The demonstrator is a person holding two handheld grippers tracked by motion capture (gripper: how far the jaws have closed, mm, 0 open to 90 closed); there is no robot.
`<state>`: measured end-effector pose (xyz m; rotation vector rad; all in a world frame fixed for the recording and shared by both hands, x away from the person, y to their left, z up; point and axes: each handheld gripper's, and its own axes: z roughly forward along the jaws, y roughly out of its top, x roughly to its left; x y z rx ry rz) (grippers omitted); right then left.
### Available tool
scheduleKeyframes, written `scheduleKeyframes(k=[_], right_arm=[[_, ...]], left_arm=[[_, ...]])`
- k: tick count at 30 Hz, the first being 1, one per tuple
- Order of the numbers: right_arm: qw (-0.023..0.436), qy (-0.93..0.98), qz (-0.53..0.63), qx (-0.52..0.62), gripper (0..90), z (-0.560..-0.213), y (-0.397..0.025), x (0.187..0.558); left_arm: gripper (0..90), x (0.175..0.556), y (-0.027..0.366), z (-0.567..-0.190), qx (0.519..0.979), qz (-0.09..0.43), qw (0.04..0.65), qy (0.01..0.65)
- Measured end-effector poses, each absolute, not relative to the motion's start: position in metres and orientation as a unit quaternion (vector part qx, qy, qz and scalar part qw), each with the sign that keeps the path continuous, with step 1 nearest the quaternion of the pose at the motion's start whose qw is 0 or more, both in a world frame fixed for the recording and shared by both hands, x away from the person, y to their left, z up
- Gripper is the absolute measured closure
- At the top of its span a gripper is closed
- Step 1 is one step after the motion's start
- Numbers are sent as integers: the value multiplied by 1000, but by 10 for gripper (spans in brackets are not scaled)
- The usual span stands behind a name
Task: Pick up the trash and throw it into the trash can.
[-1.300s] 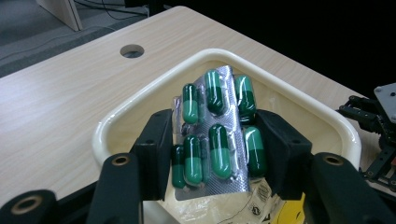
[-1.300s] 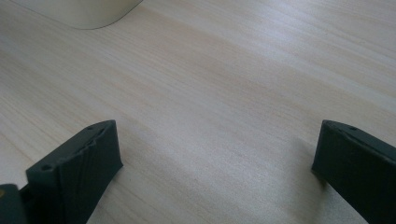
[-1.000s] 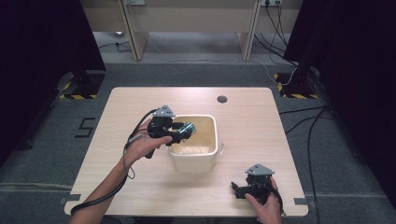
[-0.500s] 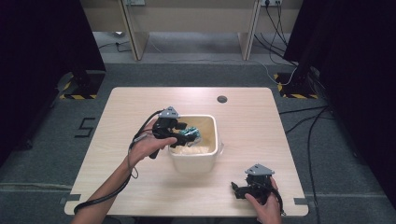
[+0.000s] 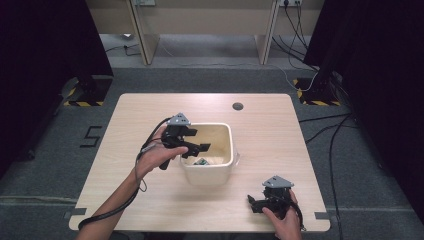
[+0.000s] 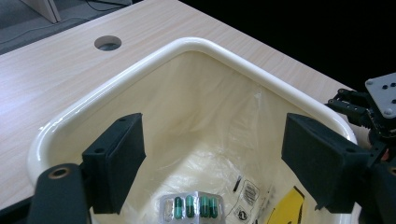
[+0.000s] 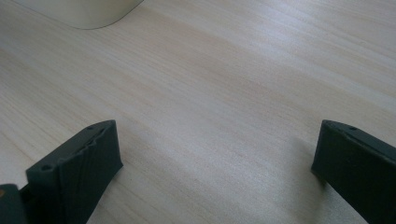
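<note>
A cream plastic tub (image 5: 223, 167) stands in the middle of the wooden table (image 5: 125, 130). My left gripper (image 5: 200, 148) hangs over the tub's left rim, jaws wide open with nothing between them. In the left gripper view the open left gripper (image 6: 212, 158) looks down into the tub (image 6: 154, 60), where a blister pack of green capsules (image 6: 191, 207) lies on clear plastic packaging with a yellow label (image 6: 285, 210). The pack (image 5: 201, 161) also shows in the high view. My right gripper (image 5: 257, 202) rests low on the table near the front right edge, jaws open over bare wood (image 7: 219, 154).
A round cable hole (image 5: 238, 106) is set in the table toward the far edge, also seen as a hole (image 6: 108, 43) in the left gripper view. The tub's corner (image 7: 88, 11) reaches the top of the right gripper view. Black curtains flank the table.
My left gripper has opened over the tub, and the blister pack it was carrying now lies inside the tub. The right gripper has not moved.
</note>
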<state>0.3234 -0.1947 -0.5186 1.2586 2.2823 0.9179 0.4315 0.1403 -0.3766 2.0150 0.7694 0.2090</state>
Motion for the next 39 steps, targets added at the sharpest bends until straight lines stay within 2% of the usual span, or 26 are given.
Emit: scheduleKeyframes(k=[23,39], right_arm=[[188,811,327,447,10,-519,-195,323],[188,811,327,447,10,-519,-195,323]], left_arm=[[202,424,174,-364,798,108,487,337],[201,414,216,-363,773,124,500,370]])
